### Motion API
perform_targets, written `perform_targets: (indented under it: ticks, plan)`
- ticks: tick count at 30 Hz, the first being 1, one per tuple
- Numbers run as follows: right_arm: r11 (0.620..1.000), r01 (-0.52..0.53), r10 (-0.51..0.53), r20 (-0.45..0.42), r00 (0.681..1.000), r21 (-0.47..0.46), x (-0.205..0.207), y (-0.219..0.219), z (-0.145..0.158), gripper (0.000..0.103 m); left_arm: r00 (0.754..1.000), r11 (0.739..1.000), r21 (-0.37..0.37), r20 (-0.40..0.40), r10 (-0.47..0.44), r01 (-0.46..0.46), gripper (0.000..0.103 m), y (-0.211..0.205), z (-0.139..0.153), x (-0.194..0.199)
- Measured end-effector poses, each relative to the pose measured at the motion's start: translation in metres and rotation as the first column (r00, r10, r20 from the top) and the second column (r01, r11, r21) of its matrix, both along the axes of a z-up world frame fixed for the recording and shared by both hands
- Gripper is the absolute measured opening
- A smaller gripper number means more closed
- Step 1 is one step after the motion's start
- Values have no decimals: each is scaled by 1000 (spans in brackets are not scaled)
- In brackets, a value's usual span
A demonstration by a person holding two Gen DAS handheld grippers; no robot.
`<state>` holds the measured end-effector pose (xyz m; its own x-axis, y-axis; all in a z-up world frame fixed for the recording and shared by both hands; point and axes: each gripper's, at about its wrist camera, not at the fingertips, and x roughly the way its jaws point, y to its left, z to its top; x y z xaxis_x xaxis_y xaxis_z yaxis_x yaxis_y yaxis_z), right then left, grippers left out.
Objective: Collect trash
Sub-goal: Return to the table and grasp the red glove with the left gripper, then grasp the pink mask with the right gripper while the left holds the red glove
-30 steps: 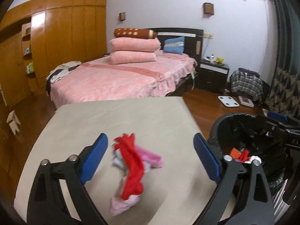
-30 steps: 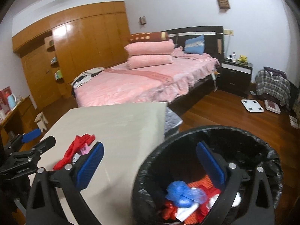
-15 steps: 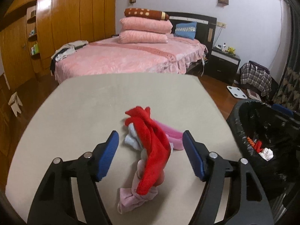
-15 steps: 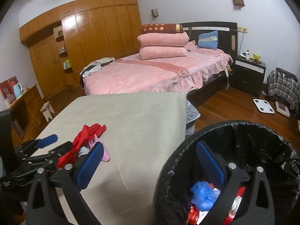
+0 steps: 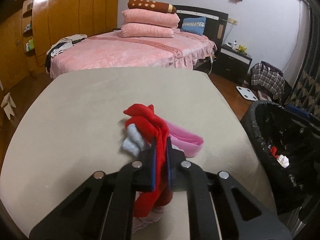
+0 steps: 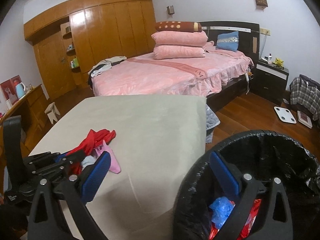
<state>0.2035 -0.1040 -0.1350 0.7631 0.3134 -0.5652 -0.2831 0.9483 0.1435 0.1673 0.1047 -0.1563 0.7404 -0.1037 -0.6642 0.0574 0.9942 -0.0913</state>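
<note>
A heap of trash lies on the beige table [image 5: 100, 104]: a red cloth [image 5: 148, 118], a pink piece [image 5: 186, 142] and a light blue scrap [image 5: 133, 140]. My left gripper [image 5: 161, 144] is shut on the red cloth, its blue pads pressing it from both sides. In the right wrist view the same heap [image 6: 96, 138] sits at the table's left, with the left gripper [image 6: 66, 158] on it. My right gripper [image 6: 160, 160] stands open and holds nothing, one finger over the table and the other inside the black-lined bin [image 6: 260, 134]. The bin [image 5: 280, 132] stands at the table's right edge, with wrappers inside.
A pink bed [image 6: 160, 74] with stacked pillows stands behind the table. A dark nightstand [image 6: 272, 76], a white scale [image 6: 285, 115] on the wooden floor and a plaid bag [image 6: 304, 94] are to the right. A small white stool [image 6: 52, 112] is at the left.
My left gripper came down over the heap and its jaws closed on the red cloth. The right gripper shifted a little and stayed open at the bin.
</note>
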Motion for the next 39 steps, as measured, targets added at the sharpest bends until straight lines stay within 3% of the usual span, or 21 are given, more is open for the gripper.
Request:
perform_targets:
  ticks: [14,25,39]
  plan:
    - [996,-83,83,2,997,18,11,37,-1,92,990,995,-48,108,92,-88,7,37,41,-19]
    - [989,-147,142,-109,984,-36,19,70,-47,71,984,986,-13,65,165,-165,7,66,18,-24]
    - [972,-225,210,-181,961,-66,32,98,-71,57,988,988,-22,25,155,-155,7,74,1,-17]
